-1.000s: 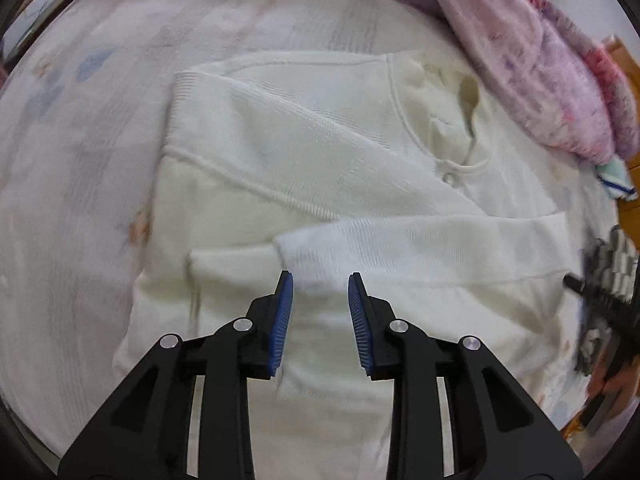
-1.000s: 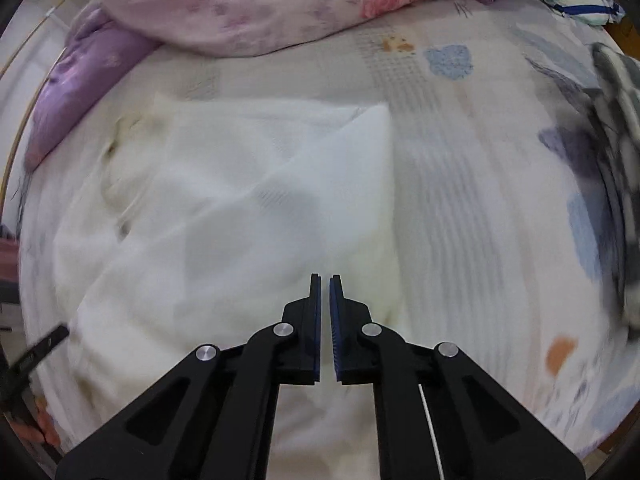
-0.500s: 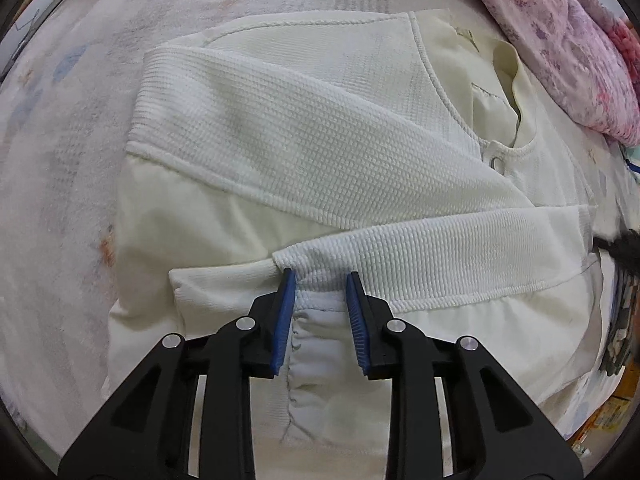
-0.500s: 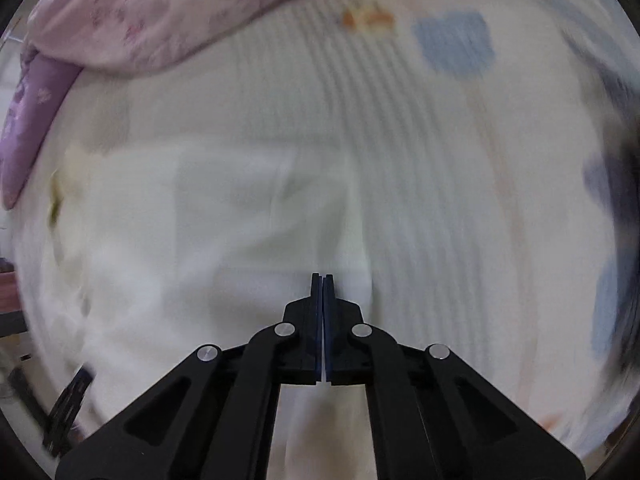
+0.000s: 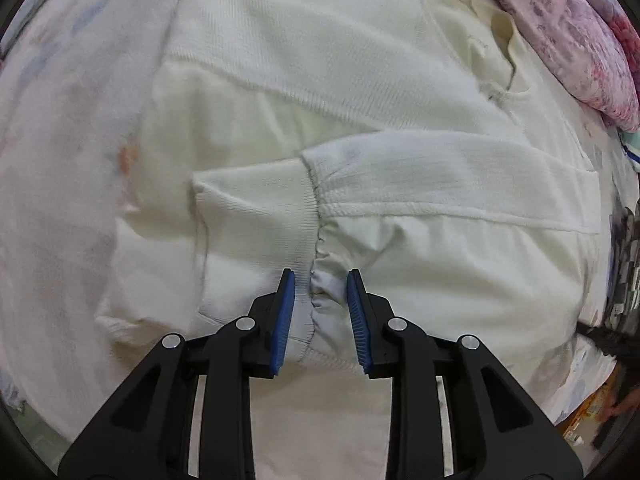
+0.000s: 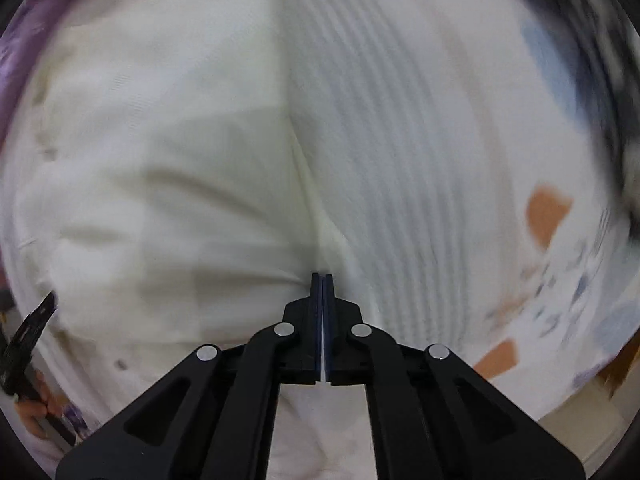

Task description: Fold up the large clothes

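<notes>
Now closer over the cream sweater (image 5: 360, 128), left tongs (image 5: 320, 280) still parted.

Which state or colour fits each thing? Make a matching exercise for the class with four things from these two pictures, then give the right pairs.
Things:
1. left tongs
2. right tongs
3. sweater
4. blanket

States or colours:
A. pink and flowered
B. open, over a sleeve cuff
C. cream white, sleeves folded across the front
D. shut, at the edge of the cloth

Pairs: 1-B, 2-D, 3-C, 4-A
</notes>
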